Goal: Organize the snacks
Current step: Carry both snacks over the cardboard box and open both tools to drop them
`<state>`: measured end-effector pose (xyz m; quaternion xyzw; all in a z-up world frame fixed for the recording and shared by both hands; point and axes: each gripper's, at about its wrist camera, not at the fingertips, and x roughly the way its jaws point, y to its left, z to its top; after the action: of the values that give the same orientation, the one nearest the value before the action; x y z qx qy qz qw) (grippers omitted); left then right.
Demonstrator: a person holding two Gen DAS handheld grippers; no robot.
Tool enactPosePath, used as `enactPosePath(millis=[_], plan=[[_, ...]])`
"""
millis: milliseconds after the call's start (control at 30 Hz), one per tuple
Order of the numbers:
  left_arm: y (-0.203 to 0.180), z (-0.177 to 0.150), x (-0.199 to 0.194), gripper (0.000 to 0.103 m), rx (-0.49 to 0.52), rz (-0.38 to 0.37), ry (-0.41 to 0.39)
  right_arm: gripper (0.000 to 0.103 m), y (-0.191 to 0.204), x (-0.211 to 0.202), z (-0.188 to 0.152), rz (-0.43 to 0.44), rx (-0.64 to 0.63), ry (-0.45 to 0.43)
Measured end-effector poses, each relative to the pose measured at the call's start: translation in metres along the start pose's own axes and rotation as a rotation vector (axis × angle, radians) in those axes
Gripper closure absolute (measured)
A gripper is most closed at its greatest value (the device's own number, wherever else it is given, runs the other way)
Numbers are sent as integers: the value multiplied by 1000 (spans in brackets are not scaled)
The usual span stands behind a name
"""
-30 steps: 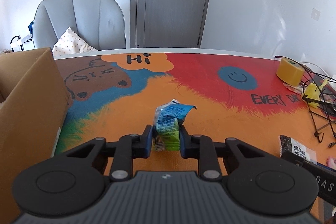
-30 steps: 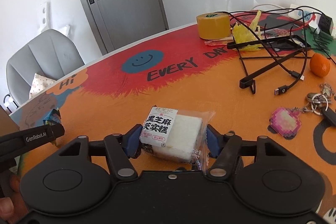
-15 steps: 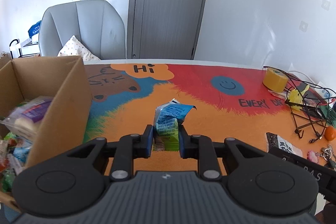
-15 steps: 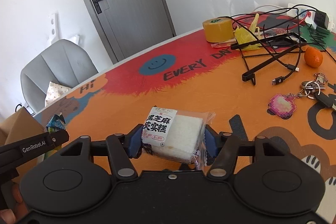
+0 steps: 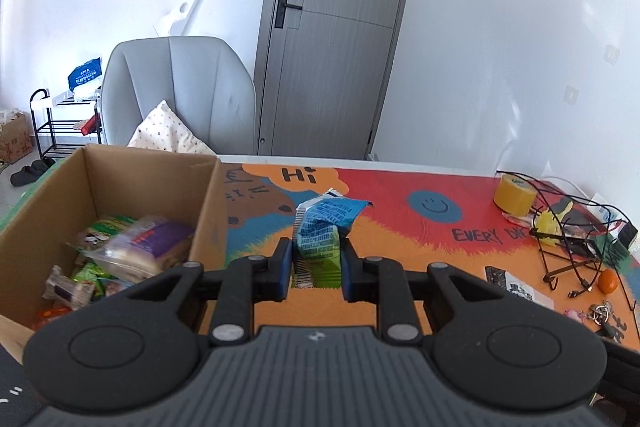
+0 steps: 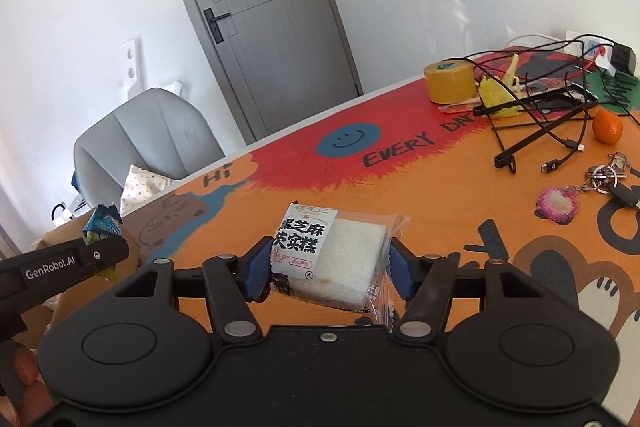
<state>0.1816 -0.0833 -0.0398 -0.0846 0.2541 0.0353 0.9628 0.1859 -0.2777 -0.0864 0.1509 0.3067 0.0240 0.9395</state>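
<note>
Cardboard walls of the open box (image 5: 208, 211) at the left of the table (image 5: 400, 251) already ring a heap of wrapped snacks, which is likely why both packets are held clear of the tabletop. The left gripper (image 5: 314, 269) has its jaws clamped on a blue-green snack packet (image 5: 320, 239) just right of the box. The right gripper (image 6: 326, 269) has its jaws closed across a wrapped sesame cake (image 6: 332, 251), gripped by its sides so it stays level.

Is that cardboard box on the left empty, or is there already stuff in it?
Partly full. The open cardboard box already holds several wrapped snacks piled on its bottom, well below the rim.
</note>
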Motion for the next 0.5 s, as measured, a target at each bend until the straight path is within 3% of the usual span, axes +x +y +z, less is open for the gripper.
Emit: enactPosePath(millis=[500], plan=[[34,1,-43,80,-44,2,-65,43,36,-33,-10,40,-37,-53]])
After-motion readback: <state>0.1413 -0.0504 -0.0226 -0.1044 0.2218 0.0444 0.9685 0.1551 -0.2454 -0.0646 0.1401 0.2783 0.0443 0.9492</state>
